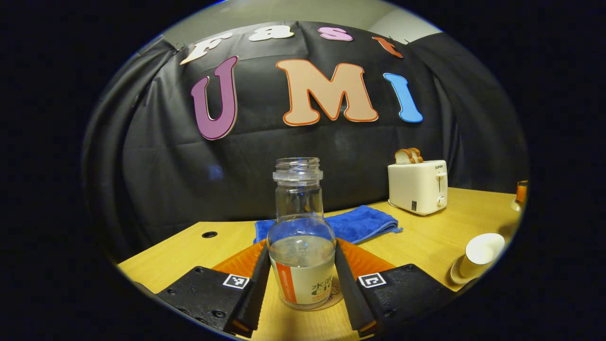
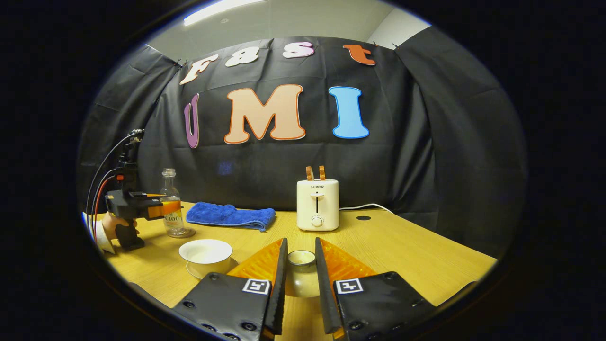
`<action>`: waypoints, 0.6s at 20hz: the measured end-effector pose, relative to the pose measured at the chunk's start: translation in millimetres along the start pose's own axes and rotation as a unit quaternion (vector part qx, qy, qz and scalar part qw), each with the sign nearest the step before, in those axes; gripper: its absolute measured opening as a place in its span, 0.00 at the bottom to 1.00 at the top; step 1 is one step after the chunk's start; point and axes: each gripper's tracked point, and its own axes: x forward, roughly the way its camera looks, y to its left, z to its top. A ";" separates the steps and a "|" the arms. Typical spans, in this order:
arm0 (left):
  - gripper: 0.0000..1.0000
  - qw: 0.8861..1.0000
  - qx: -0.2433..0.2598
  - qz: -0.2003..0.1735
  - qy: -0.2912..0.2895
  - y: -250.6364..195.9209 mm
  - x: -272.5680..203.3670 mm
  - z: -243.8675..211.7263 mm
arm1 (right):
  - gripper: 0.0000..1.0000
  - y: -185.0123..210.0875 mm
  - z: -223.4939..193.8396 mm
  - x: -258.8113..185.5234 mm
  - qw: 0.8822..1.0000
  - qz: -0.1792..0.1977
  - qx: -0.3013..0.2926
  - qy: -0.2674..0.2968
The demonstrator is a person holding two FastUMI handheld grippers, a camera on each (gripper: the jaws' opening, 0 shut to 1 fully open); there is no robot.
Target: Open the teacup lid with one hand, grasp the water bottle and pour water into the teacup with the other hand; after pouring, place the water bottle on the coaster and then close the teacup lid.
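Fingers [image 1: 348, 279] beside uncapped, part-filled water bottle [image 1: 301, 246]

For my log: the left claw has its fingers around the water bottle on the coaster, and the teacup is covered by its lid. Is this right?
Not quite. In the right gripper view the teacup stands open; the right claw has the lid between its fingers. The left claw around the water bottle on the coaster is correct.

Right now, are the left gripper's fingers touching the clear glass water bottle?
Touching. In the left gripper view, both fingers press against the sides of the clear glass water bottle, no gap visible.
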 end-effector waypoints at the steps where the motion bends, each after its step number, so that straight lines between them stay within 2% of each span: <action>1: 0.68 1.000 -0.006 0.001 0.001 0.9 3.4 -1.5 | 0.36 -0.3 0.0 -0.4 1.000 0.000 0.000 0.000; 8: 0.69 1.000 -0.013 0.002 0.002 1.5 5.1 -5.0 | 0.36 -0.5 0.0 0.4 1.000 -0.002 0.000 0.000; 12: 0.73 1.000 -0.014 0.004 0.008 4.2 4.7 -13.0 | 0.36 -1.4 -0.1 -0.2 1.000 -0.004 0.000 -0.001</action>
